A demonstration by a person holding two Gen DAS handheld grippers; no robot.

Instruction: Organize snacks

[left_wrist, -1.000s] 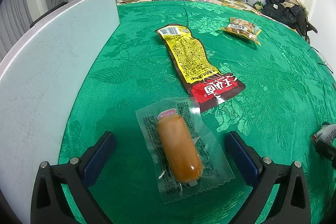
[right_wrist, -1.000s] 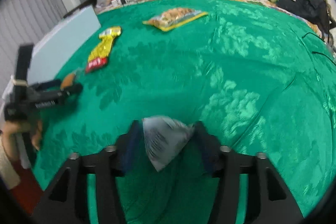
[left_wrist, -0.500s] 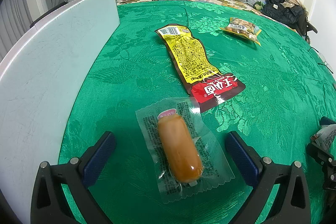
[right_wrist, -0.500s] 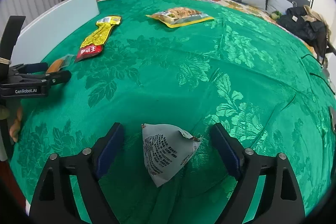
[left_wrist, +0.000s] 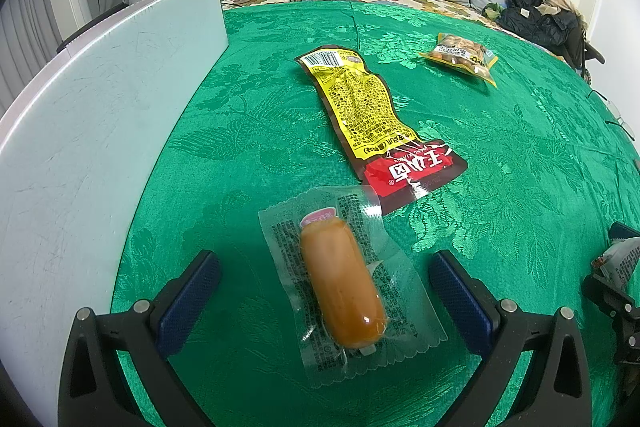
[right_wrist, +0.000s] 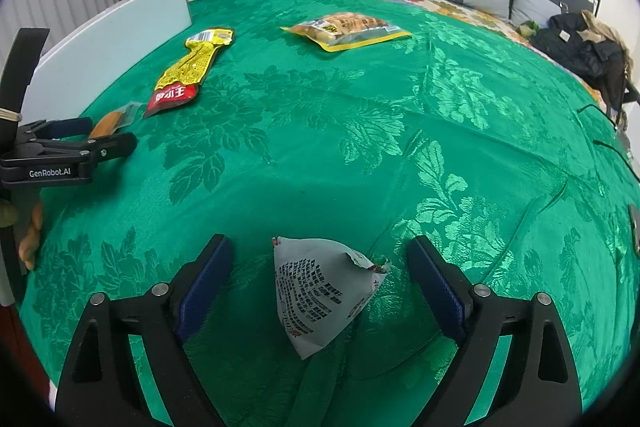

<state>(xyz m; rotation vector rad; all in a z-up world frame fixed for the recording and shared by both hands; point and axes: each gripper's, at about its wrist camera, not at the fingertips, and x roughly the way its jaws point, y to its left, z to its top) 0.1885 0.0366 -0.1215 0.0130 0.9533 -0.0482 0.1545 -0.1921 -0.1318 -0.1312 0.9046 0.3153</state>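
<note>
A sausage in a clear wrapper lies on the green cloth between the wide-apart fingers of my left gripper, which is open and not touching it. Beyond it lie a long yellow-and-red packet and, farther back, a bag of nuts. In the right wrist view, a white triangular packet with a torn corner rests on the cloth between the fingers of my right gripper. Those jaws are opening, with a gap on each side of the packet. The left gripper shows at the left edge there, by the sausage.
A white board stands along the left side of the green cloth. Grey pillows line the back, and a black jacket lies at the far right. A hand shows at the left edge below the left gripper.
The right gripper's jaws spread from a grip on the white packet to wide apart, and the packet now rests on the cloth. The left gripper and sausage stayed still.
</note>
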